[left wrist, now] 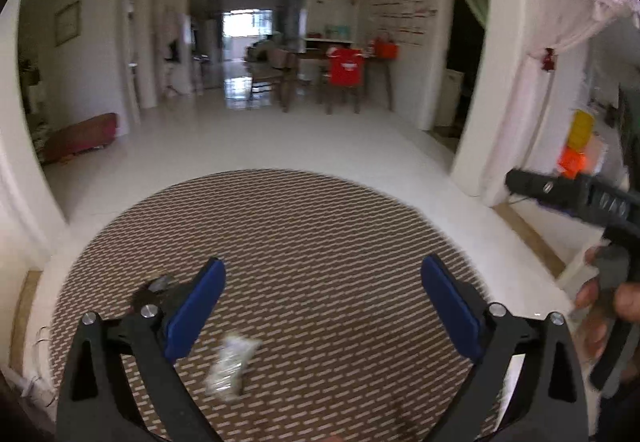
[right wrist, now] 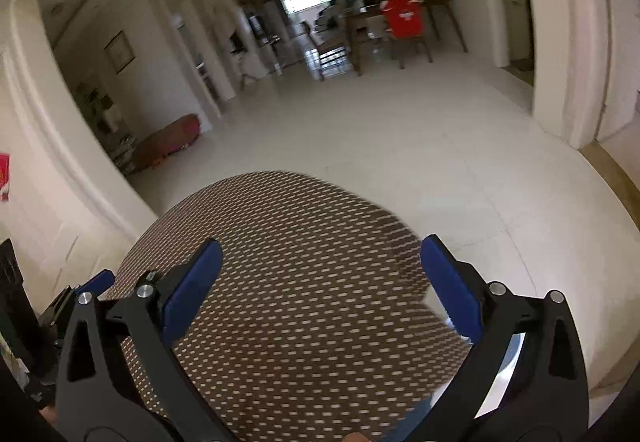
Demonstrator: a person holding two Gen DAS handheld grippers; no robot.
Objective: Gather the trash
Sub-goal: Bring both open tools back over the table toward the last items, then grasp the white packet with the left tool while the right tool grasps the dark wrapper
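From the left wrist camera, the left gripper [left wrist: 323, 270] hangs over a round table [left wrist: 280, 242] with a brown woven-pattern top, its blue pads spread wide and nothing between them. A crumpled clear wrapper [left wrist: 230, 366] lies on the near part of the tabletop, just inside the left finger and apart from both pads. A small dark scrap [left wrist: 154, 288] lies at the left, partly hidden behind the left finger. No bin or other container for the trash shows in this view. The table's far edge curves cleanly against a pale tiled floor [left wrist: 320, 138], which runs open to a dining table with chairs [left wrist: 332, 78] far back. A white pillar [left wrist: 492, 82] stands at the right. At the right edge a person's hand [left wrist: 608, 294] grips the right gripper's [left wrist: 516, 180] handle; its pads are not visible here.

From the right wrist camera, the right gripper [right wrist: 322, 252] is spread wide too, empty, above the right part of the same table [right wrist: 280, 262]. The wrapper is out of view here. Part of the left gripper [right wrist: 94, 280] shows at the left edge. Bare floor [right wrist: 440, 146] lies open right of the table edge and far beyond it.
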